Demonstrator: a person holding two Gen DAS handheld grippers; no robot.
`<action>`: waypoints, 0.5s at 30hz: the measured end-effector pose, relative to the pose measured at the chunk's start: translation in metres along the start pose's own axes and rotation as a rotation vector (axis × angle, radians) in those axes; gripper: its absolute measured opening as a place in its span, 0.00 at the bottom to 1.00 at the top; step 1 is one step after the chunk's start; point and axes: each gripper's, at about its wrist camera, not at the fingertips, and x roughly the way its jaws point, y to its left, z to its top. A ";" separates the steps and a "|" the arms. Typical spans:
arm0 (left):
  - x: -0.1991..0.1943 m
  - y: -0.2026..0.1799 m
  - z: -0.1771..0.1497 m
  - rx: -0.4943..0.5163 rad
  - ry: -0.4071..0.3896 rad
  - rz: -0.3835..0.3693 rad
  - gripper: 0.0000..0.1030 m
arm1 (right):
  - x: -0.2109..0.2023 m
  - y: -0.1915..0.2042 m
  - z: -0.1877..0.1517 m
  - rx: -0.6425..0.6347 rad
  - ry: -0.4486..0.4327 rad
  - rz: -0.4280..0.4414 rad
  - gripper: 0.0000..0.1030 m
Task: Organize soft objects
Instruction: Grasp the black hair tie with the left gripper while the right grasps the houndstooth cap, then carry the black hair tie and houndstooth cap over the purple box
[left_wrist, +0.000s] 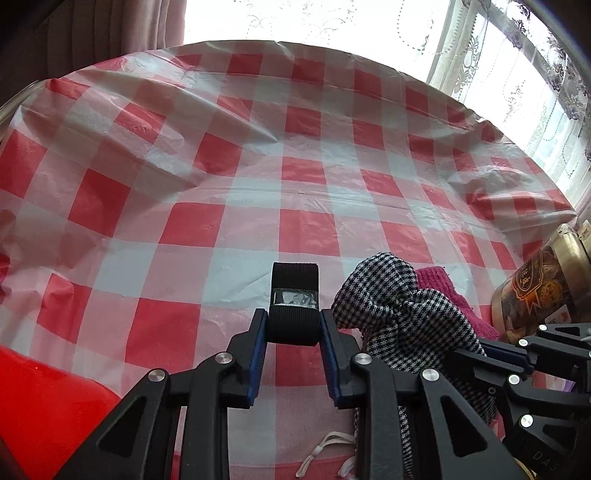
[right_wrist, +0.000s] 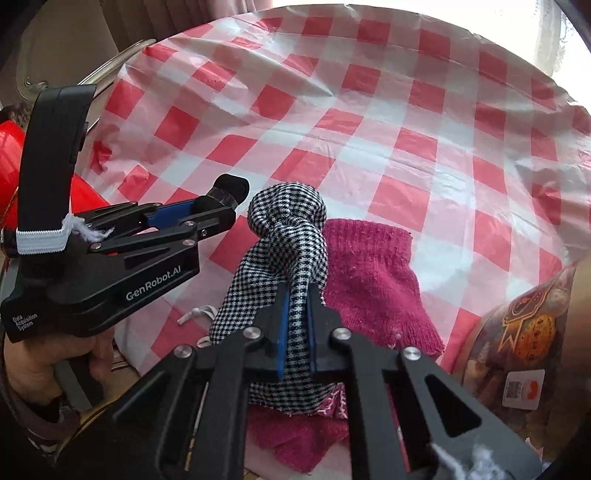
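Note:
My left gripper (left_wrist: 293, 328) is shut on a black elastic roll (left_wrist: 294, 295) with a shiny band round its middle, held just above the red-and-white checked tablecloth (left_wrist: 258, 184). The right wrist view shows the same left gripper (right_wrist: 218, 206) from the side with the black elastic roll (right_wrist: 229, 190) poking out past its tips. My right gripper (right_wrist: 298, 306) is shut on a black-and-white houndstooth cloth (right_wrist: 288, 221), knotted and bunched, pinched between the blue pads (right_wrist: 283, 325). The houndstooth cloth (left_wrist: 391, 306) lies over a pink knitted cloth (right_wrist: 373, 280).
A large jar with a gold lid and printed label (left_wrist: 539, 284) stands at the right, close to my right gripper. A red object (left_wrist: 40, 406) sits at the lower left. White elastic cord (left_wrist: 325, 454) lies near the table's front edge. Lace curtains hang behind.

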 end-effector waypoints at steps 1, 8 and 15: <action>-0.003 0.000 -0.001 -0.001 -0.006 -0.001 0.28 | -0.001 0.001 0.000 -0.001 -0.002 0.007 0.10; -0.026 -0.011 -0.009 0.008 -0.045 -0.031 0.28 | -0.042 -0.001 -0.009 0.058 -0.057 0.081 0.08; -0.056 -0.021 -0.019 0.001 -0.086 -0.063 0.28 | -0.105 -0.008 -0.027 0.087 -0.140 0.103 0.08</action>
